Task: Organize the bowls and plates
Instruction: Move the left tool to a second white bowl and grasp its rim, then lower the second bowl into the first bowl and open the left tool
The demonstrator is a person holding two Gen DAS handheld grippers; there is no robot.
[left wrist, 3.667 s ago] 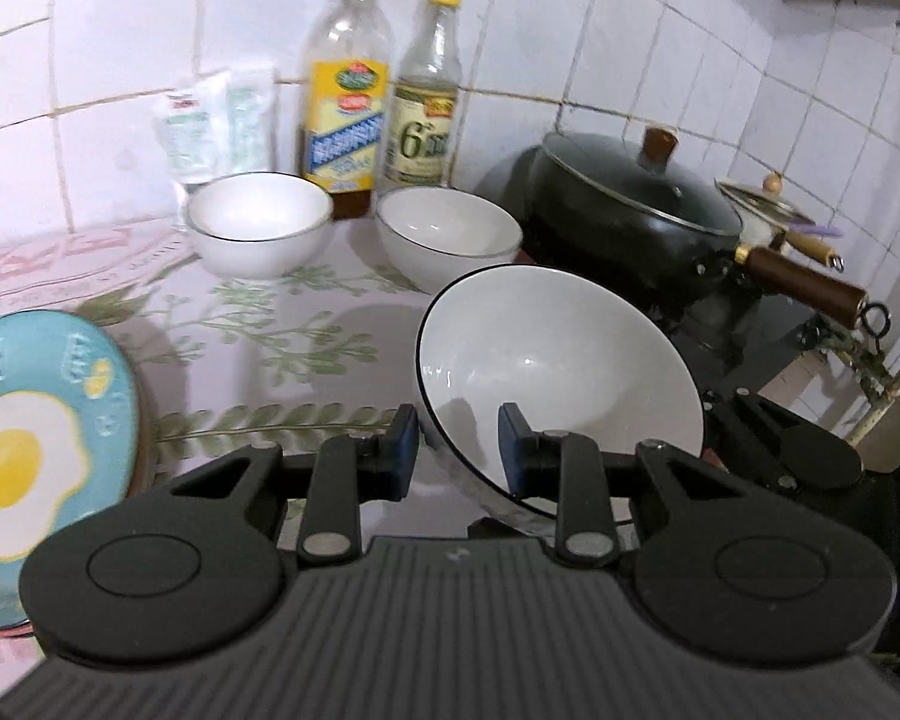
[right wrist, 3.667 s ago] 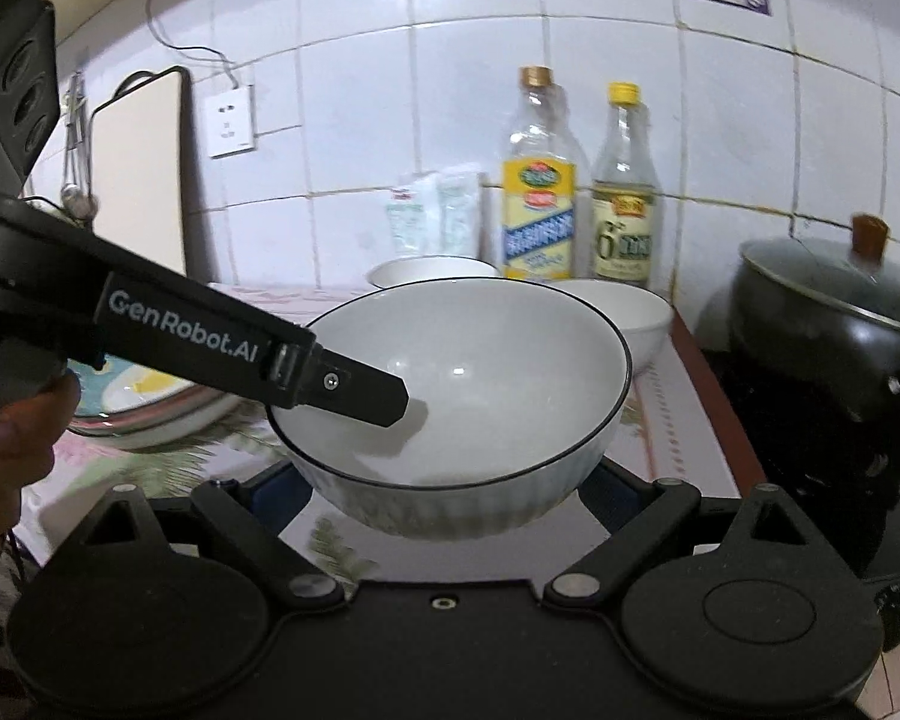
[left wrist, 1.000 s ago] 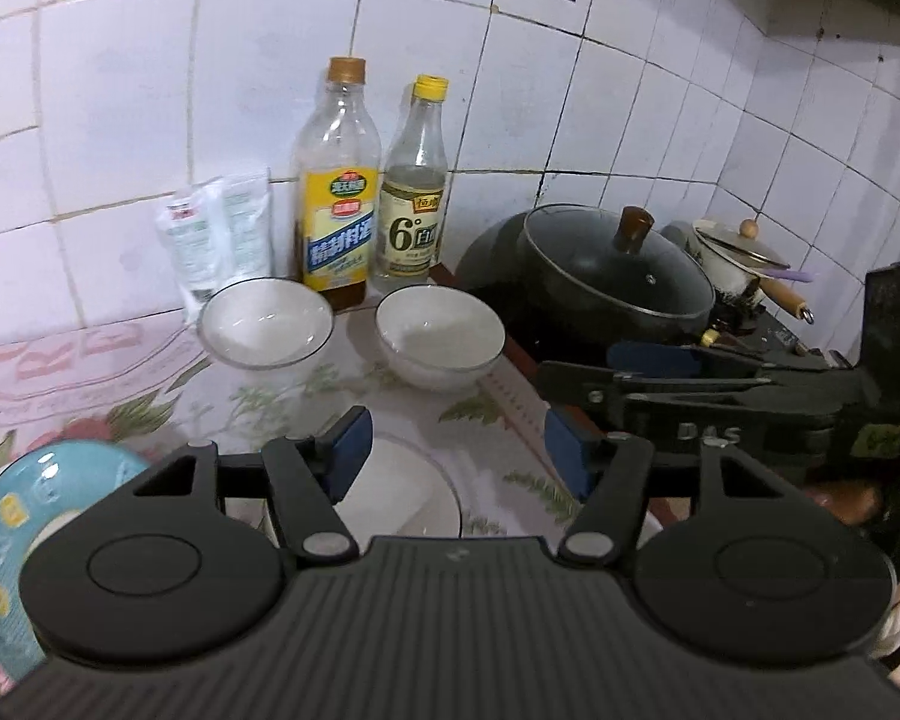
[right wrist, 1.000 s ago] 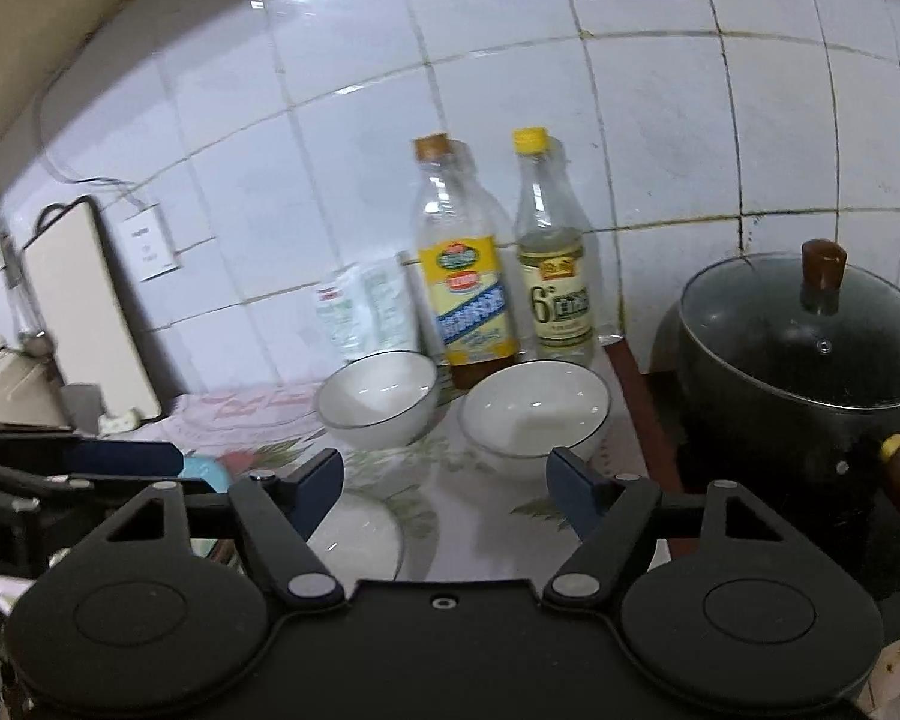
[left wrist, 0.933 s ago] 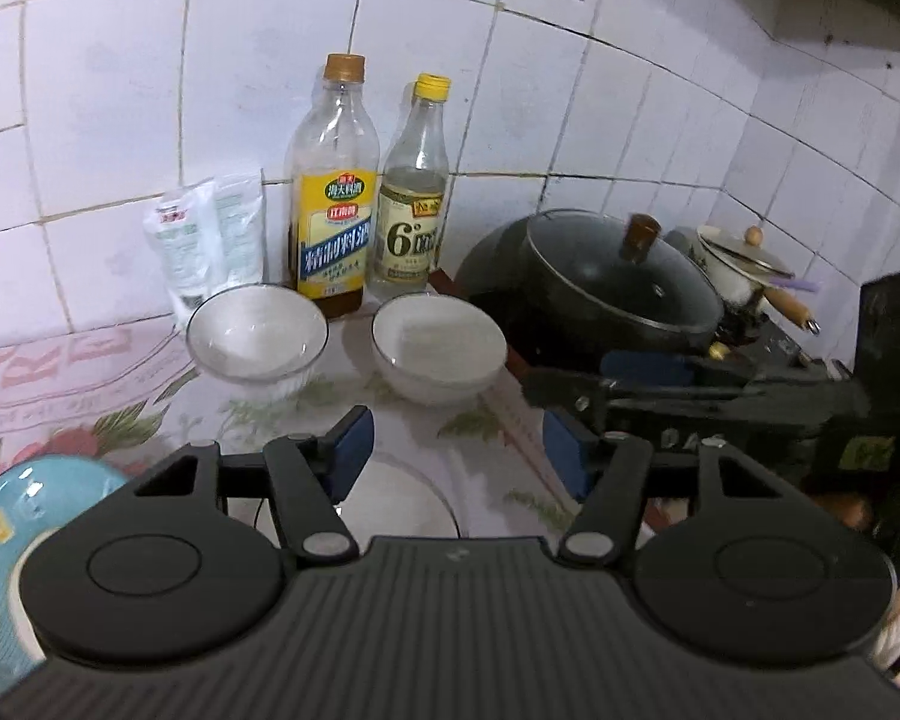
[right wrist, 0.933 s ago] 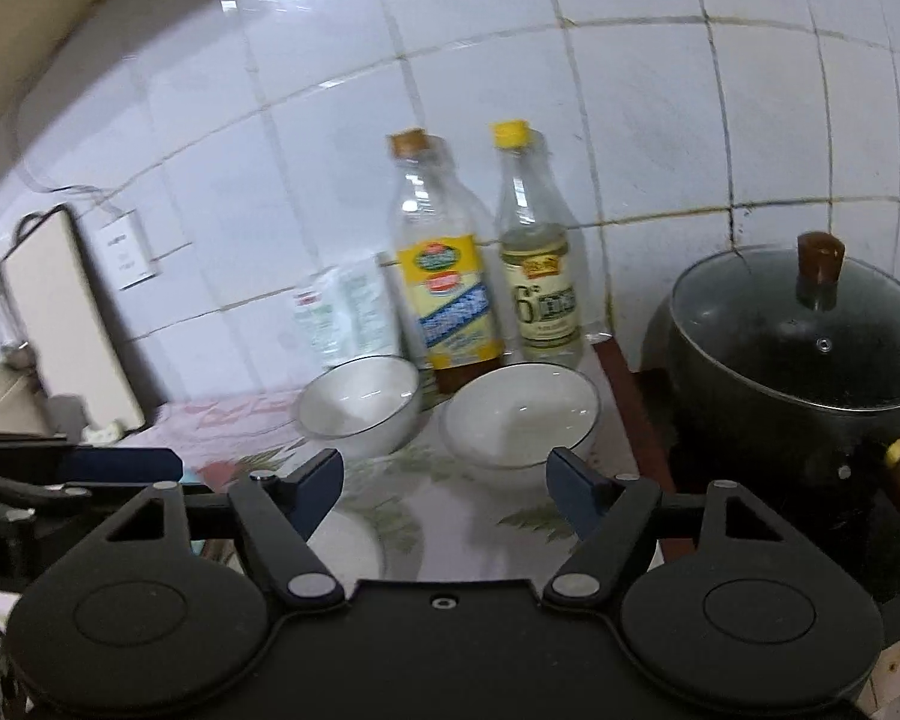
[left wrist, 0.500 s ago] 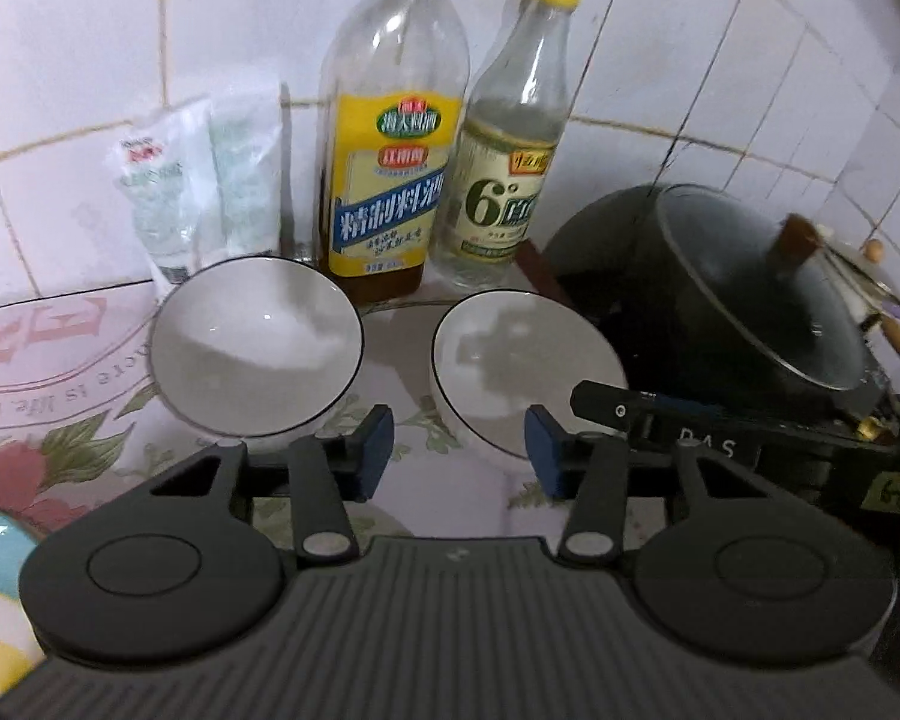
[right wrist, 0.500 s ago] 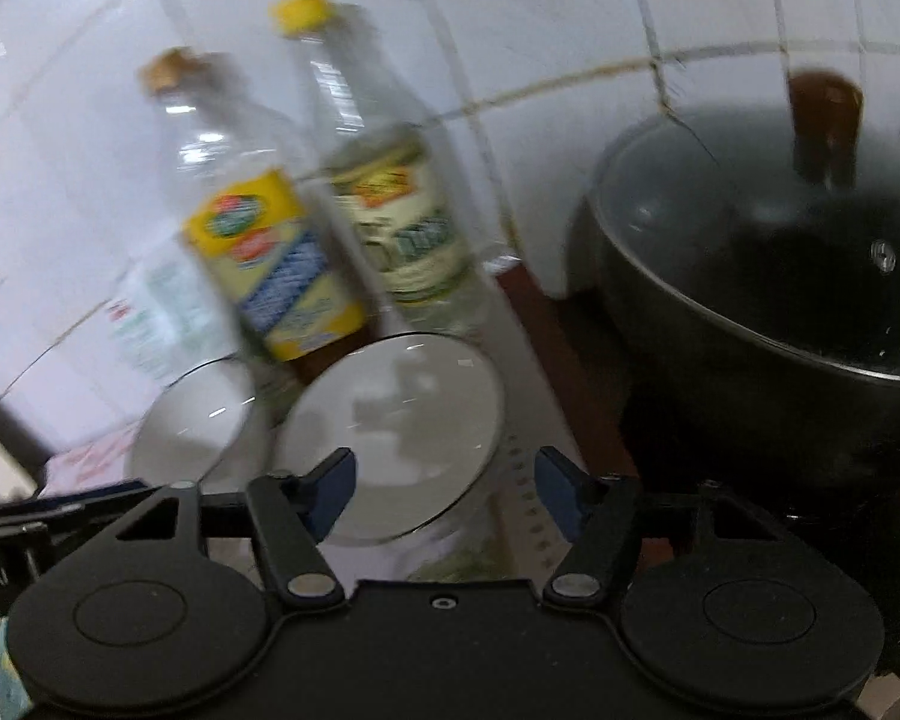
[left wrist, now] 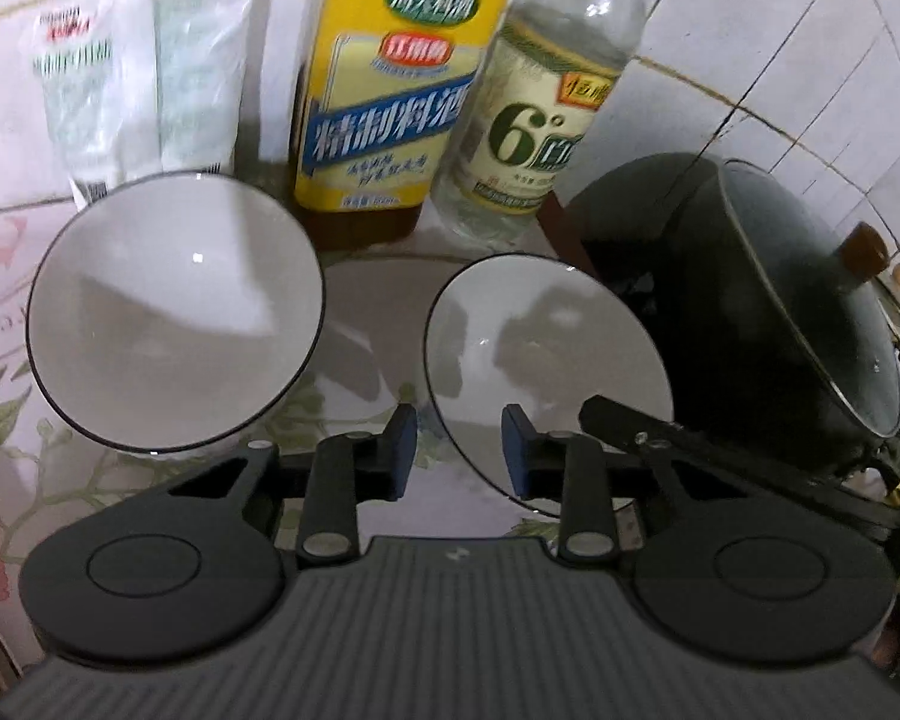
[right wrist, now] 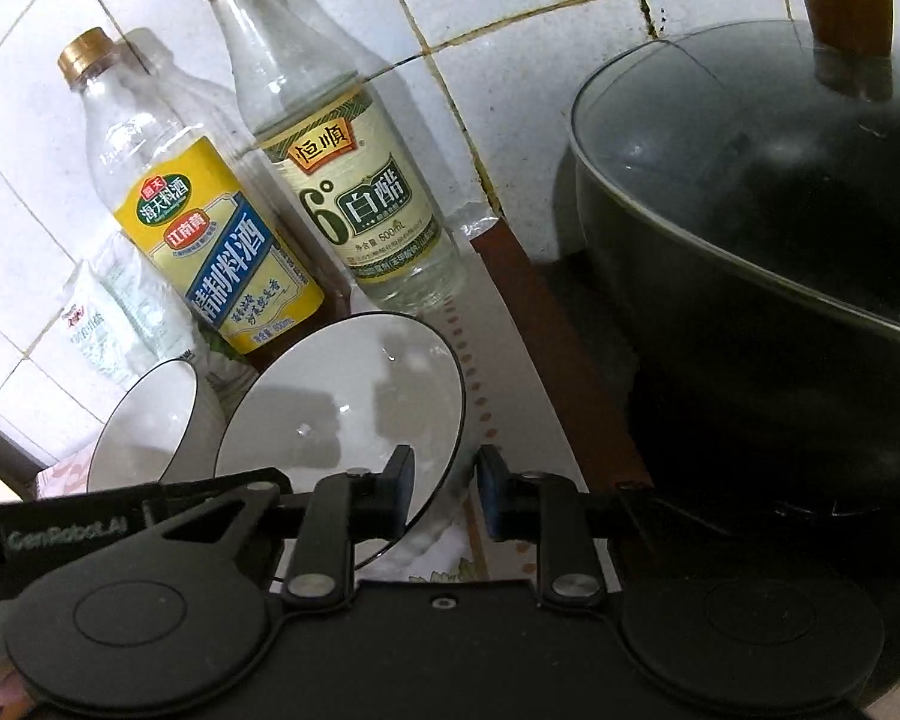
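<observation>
The desk [left wrist: 18,480], covered with a flowered cloth, carries everything. At its far right side stands a dark wok [left wrist: 750,330] under a glass lid. Two white bowls with thin dark rims stand side by side in front of the wall. One is the bowl beside the wok [left wrist: 546,348] and the other is the left bowl [left wrist: 174,312], and there is a gap between them. Behind them are a cooking wine bottle [left wrist: 384,120] and a white vinegar bottle [left wrist: 534,144].

The left tongs [left wrist: 457,456] have just been closing, and the near left rim of the bowl beside the wok is between their blue pads, which seem to clamp it. The right tongs [right wrist: 444,483] have just been closing too, on the right rim of the same bowl.

I judge that the step in hand is to grasp this bowl with both tongs. The next move probably calls for an even lift and then carrying the bowl over the left bowl to nest it. The rim is thin and smooth, so it could slip, and the bottles stand close behind.
</observation>
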